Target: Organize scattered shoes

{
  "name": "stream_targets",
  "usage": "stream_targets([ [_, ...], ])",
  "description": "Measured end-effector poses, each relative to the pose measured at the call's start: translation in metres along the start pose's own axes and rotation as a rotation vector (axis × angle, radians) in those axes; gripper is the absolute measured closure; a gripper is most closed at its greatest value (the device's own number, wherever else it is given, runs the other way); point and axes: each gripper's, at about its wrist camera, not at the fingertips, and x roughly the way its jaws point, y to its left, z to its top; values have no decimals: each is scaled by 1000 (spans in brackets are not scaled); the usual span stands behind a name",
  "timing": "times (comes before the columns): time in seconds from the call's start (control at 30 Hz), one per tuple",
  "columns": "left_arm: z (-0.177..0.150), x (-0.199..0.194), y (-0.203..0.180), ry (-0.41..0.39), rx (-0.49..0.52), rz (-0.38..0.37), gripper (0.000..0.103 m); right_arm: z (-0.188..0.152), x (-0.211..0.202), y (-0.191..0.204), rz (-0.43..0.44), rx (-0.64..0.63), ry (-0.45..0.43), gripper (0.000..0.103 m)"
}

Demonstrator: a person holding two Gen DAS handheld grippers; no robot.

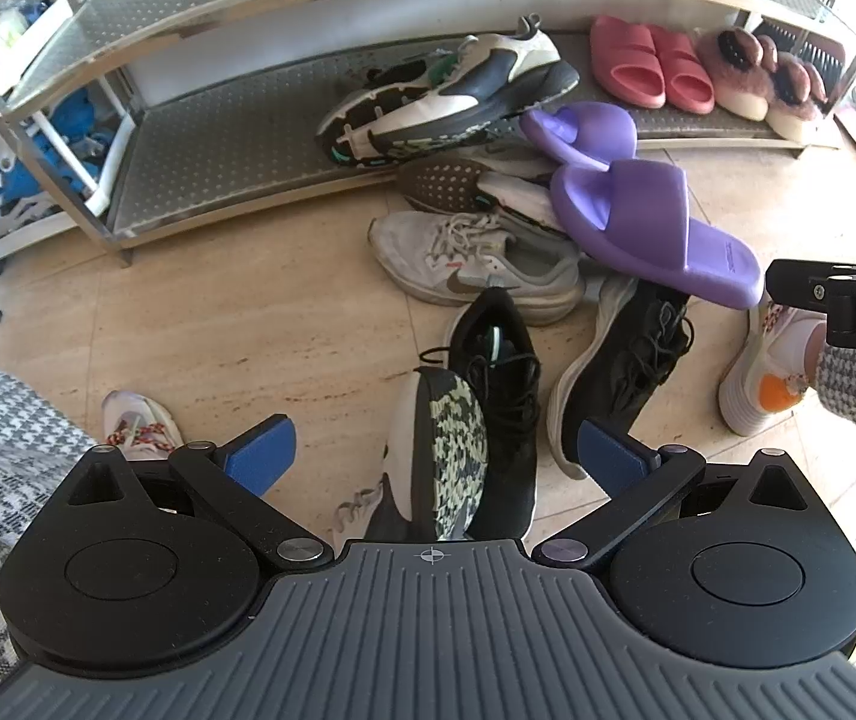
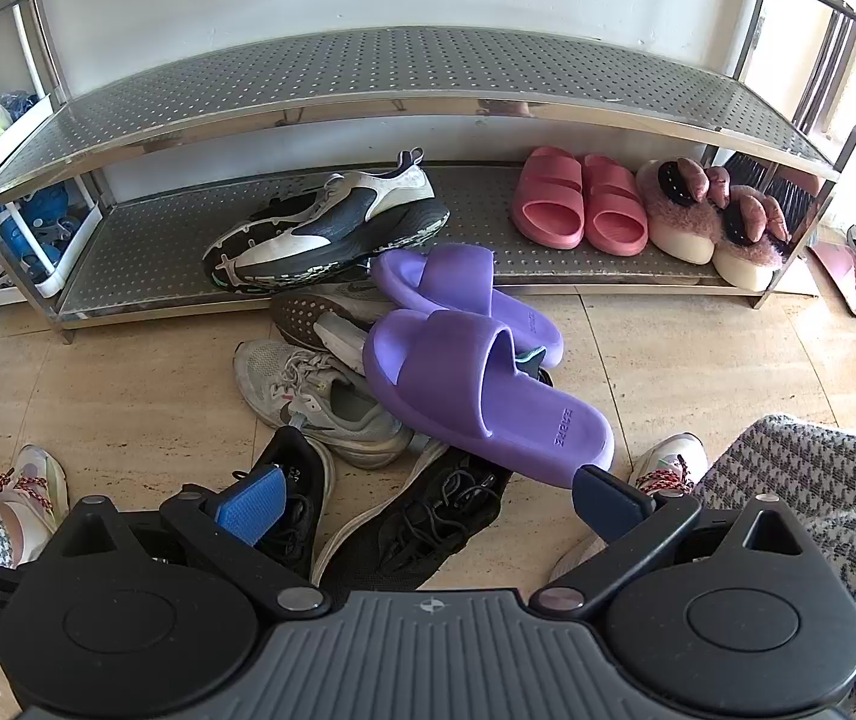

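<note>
A pile of shoes lies on the floor before a metal shoe rack (image 2: 128, 120). Two purple slides (image 2: 475, 396) (image 1: 649, 228) lie on top of a grey sneaker (image 2: 320, 402) (image 1: 469, 264) and two black sneakers (image 2: 428, 522) (image 1: 619, 360). A white and black sneaker (image 2: 326, 228) (image 1: 445, 90) leans on the bottom shelf. A camo-soled shoe (image 1: 445, 456) lies on its side just in front of my left gripper (image 1: 436, 456), which is open and empty. My right gripper (image 2: 428, 504) is open and empty over the black sneakers.
Pink slides (image 2: 577, 198) and furry pink slippers (image 2: 715, 222) stand paired at the right of the bottom shelf. A white rack with blue skates (image 2: 14, 228) is at the left. The person's own feet in sneakers (image 2: 32, 492) (image 2: 667, 468) flank the pile.
</note>
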Motion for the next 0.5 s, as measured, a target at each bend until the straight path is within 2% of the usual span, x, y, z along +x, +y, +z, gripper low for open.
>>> stream_targets([
  [0.13,6,1,5,21,-15,3,0,-1,1,-1,1,-1,1,1],
  [0.27,9,8,24,74,-55,57,0,1,2,1,9,-2,18,1],
  [0.3,9,14,34,110,-76,68,0,1,4,2,16,-6,24,1],
  [0.5,12,36,57,200,-125,56,6,2,19,15,116,-50,98,1],
])
